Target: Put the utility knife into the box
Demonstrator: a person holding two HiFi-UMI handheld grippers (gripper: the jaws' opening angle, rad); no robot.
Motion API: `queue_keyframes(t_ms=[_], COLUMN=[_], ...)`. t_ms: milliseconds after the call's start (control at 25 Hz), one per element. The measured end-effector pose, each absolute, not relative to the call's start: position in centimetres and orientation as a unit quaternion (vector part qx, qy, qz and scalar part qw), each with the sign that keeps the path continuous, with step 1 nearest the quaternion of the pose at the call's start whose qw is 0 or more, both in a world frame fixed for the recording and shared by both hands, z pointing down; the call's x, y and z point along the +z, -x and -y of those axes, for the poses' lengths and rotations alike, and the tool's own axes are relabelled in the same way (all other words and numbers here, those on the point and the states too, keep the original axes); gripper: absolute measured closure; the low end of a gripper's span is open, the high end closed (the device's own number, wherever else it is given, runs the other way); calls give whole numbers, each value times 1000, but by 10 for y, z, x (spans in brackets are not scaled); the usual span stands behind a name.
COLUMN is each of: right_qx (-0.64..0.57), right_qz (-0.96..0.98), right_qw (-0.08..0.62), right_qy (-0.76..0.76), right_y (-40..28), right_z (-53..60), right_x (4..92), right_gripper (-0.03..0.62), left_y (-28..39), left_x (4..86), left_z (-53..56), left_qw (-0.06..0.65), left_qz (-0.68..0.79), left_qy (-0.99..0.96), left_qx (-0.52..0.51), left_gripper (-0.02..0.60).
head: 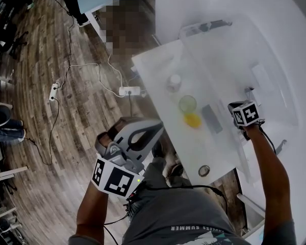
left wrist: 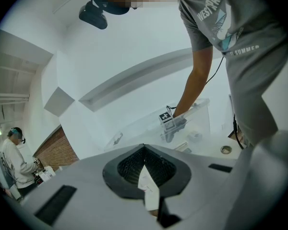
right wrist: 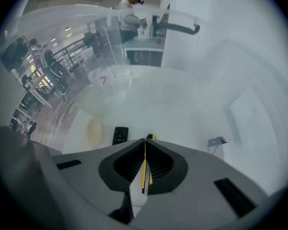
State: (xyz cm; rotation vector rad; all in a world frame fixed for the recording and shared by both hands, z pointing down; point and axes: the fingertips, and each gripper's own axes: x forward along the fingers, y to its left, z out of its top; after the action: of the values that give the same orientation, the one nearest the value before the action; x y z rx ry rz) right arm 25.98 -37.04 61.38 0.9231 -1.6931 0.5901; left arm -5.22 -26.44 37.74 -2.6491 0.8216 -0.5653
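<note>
My right gripper (right wrist: 145, 140) is shut on the yellow utility knife (right wrist: 144, 172), which stands edge-on between the pads with its tip poking out past them. In the head view this gripper (head: 245, 114) points steeply down at the near edge of the large clear plastic box (head: 229, 50) on the white table (head: 158, 68), and it hides the knife. My left gripper (head: 155, 129) hangs off the table's left side over the floor, shut (left wrist: 144, 146) with nothing in it. From there I see the right gripper (left wrist: 169, 121) beside the clear box (left wrist: 201, 113).
On the table left of the right gripper lie a dark flat rectangle (head: 211, 118), a yellow lump (head: 192, 119), a clear cup (head: 187, 104) and a small white cap (head: 174, 81). A cable grommet (head: 204, 171) sits near the front edge. A power strip (head: 129, 91) lies on the wooden floor.
</note>
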Motion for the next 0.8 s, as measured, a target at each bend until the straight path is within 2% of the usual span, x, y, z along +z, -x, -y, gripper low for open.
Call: queue_keyframes(t_ms=[400, 800], right_qx=[87, -109], right_qz=[815, 876], right_qw=[407, 272], right_qy=[-402, -383], right_y=[-202, -152], right_z=[359, 284], right_x=[457, 288], right_gripper=[583, 583], left_y=[36, 9], left_x=[357, 329], left_z=[234, 200], left_qw=[181, 204], left_qz=[-283, -283], left_qy=[922, 916], left_qx=[-195, -198], left_gripper=[571, 571])
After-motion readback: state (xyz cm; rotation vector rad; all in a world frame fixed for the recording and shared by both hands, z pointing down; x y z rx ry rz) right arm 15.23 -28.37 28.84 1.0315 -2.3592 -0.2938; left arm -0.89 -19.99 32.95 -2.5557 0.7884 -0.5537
